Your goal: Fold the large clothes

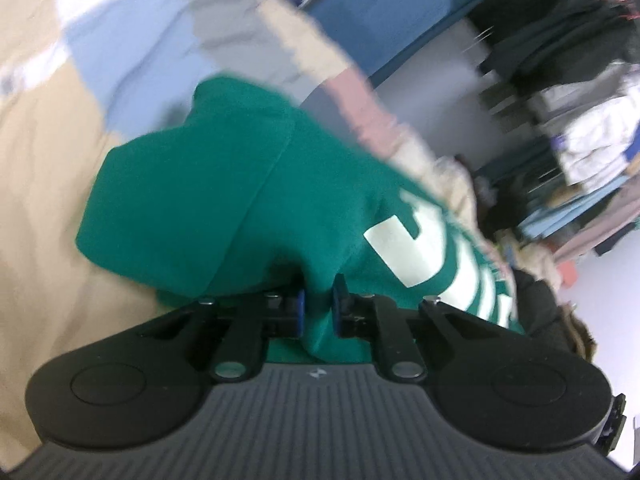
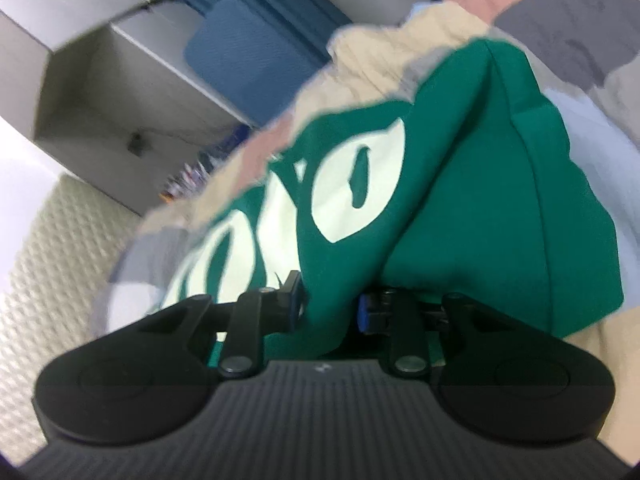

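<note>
Left wrist view: we're seeing no containers we can make out, only blurred shelves (image 1: 580, 128) with stacked textiles at the right. Green sweatshirt (image 1: 240, 200) is lying on the patchwork bed cover (image 1: 48, 160), bunched along the cover's far edge. Its long axis is running lower right to upper left, white lettering (image 1: 408, 240) toward the lower right. Left gripper (image 1: 319, 304) is pinching a fold of the green fabric, cloth filling the gap between the blue pads (image 1: 301, 308).

Right wrist view: right gripper (image 2: 330, 304) is clamping another green fold between its fingers (image 2: 294, 292). Lettering is sitting left of the fingers, plain green draping to the right over the cover. Both frames are motion-blurred.
</note>
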